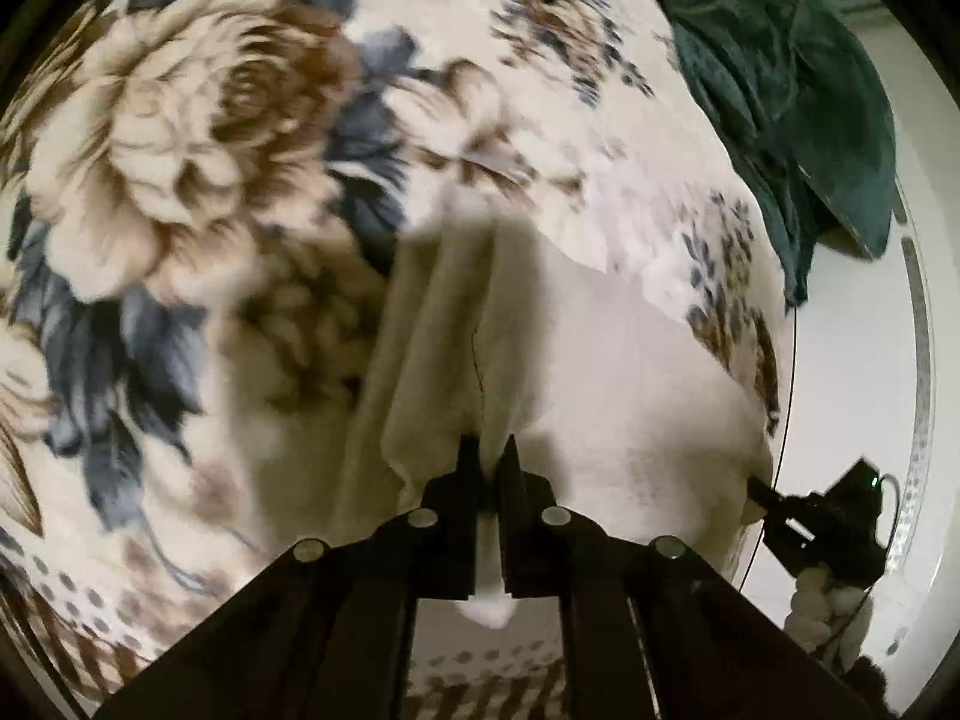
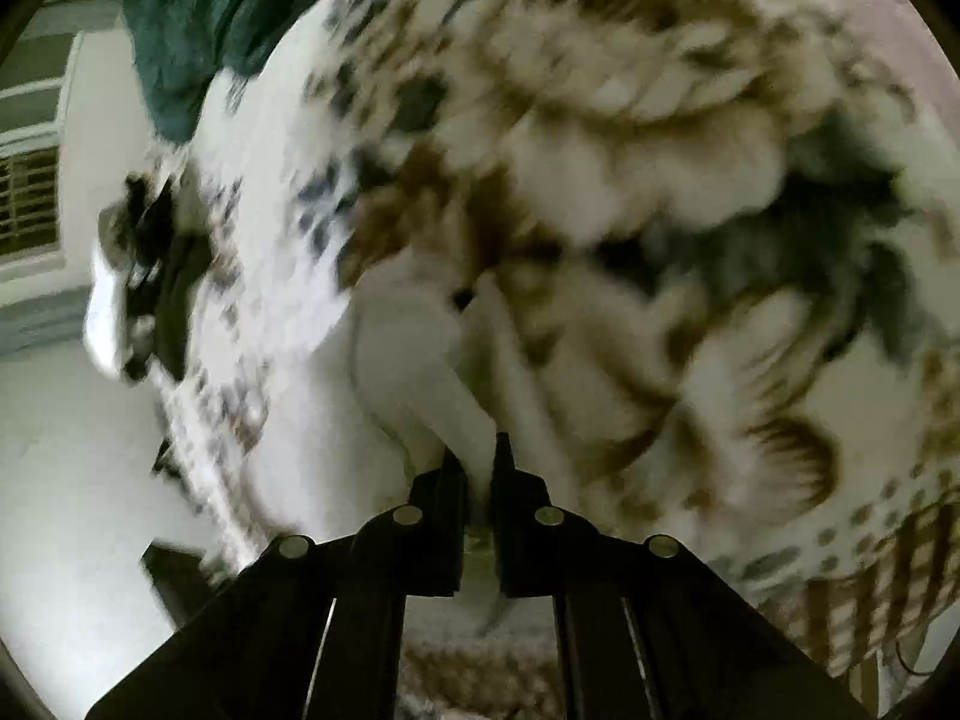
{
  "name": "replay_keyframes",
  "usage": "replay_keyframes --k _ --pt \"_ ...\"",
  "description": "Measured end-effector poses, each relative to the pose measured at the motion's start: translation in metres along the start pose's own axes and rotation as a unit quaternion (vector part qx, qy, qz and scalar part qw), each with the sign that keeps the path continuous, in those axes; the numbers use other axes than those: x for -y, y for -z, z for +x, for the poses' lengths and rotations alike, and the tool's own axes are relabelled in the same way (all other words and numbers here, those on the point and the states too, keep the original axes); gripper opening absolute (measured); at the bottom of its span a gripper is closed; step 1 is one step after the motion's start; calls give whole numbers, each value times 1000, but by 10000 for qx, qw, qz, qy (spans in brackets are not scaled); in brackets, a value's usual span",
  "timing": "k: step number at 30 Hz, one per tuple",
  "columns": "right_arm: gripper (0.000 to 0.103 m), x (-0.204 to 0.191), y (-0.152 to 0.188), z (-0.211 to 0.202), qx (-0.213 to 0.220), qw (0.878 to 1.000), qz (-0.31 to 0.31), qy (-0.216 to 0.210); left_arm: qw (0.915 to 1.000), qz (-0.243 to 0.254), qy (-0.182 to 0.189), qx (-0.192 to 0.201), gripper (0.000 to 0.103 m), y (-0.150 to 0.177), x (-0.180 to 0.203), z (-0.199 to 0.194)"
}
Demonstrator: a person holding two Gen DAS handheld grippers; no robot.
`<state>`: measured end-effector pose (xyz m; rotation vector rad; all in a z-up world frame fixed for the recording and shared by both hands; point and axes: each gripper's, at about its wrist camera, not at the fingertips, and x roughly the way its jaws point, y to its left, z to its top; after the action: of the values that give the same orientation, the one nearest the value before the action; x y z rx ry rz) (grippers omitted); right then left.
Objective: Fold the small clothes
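Observation:
A small white garment [image 1: 600, 372] hangs above the floral blanket, stretched between my two grippers. My left gripper [image 1: 489, 456] is shut on one edge of it, with cloth bunched between the jaws. In the left wrist view my right gripper [image 1: 762, 495] grips the garment's far right edge. In the right wrist view, which is blurred by motion, my right gripper [image 2: 477, 456] is shut on the white garment [image 2: 414, 360]. The left gripper [image 2: 150, 276] shows there at the far left as a dark blur.
A floral blanket [image 1: 198, 138] in cream, brown and grey-blue covers the bed under the garment. A dark green cloth [image 1: 780, 90] lies piled at the bed's far edge. A white wall and floor lie past the bed edge [image 1: 852, 360]. A window with blinds [image 2: 30, 198] is at left.

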<state>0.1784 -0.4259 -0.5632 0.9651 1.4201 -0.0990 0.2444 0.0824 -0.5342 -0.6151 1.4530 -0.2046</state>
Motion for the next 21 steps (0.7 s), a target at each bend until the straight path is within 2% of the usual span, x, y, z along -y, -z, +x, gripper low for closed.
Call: replay_keyframes --k 2,3,5,6,7,9,10,12,16,18,19,20,21 --pt "7 12 -7 -2 123 9996 258 80 9999 -128 -10 -69 3 -6 -12 2" --pt "7 14 -10 1 29 9997 259 47 9998 -141 42 -145 4 -8 -13 2" --pt "9 4 -10 5 -167 9998 -34 49 9983 -175 377 -405 8 -10 -11 3" --pt "12 -1 -11 5 -252 9995 -165 31 9976 -182 486 -460 13 -10 -10 1" --pt "18 -7 -12 4 -304 9991 -304 20 9975 -164 534 -440 22 -10 -9 -2" --pt "71 -14 -15 0 -284 9981 -553 33 9973 -100 687 -239 80 -12 -10 -9" --pt "76 -13 -17 -1 -213 9981 -582 -24 9970 -184 740 -126 83 -14 -13 -8" --pt "77 -9 -22 7 -365 9972 -596 -256 9952 -366 901 -113 83 -18 -21 2" --pt "77 3 -30 61 -1126 9889 -647 -727 9930 -411 1020 -439 82 -28 -19 50" --pt "77 3 -30 77 -1201 9874 -738 -726 9941 -277 969 -399 83 -32 -11 57" --pt "77 -2 -29 80 -1175 9860 -826 -846 9949 -194 935 -318 78 -32 -6 55" --pt "66 -8 -27 81 -1125 9849 -909 -952 9957 -44 913 -176 64 -31 0 50" --pt "41 -13 -26 80 -1073 9837 -977 -1057 9965 74 832 -104 20 -31 5 47"
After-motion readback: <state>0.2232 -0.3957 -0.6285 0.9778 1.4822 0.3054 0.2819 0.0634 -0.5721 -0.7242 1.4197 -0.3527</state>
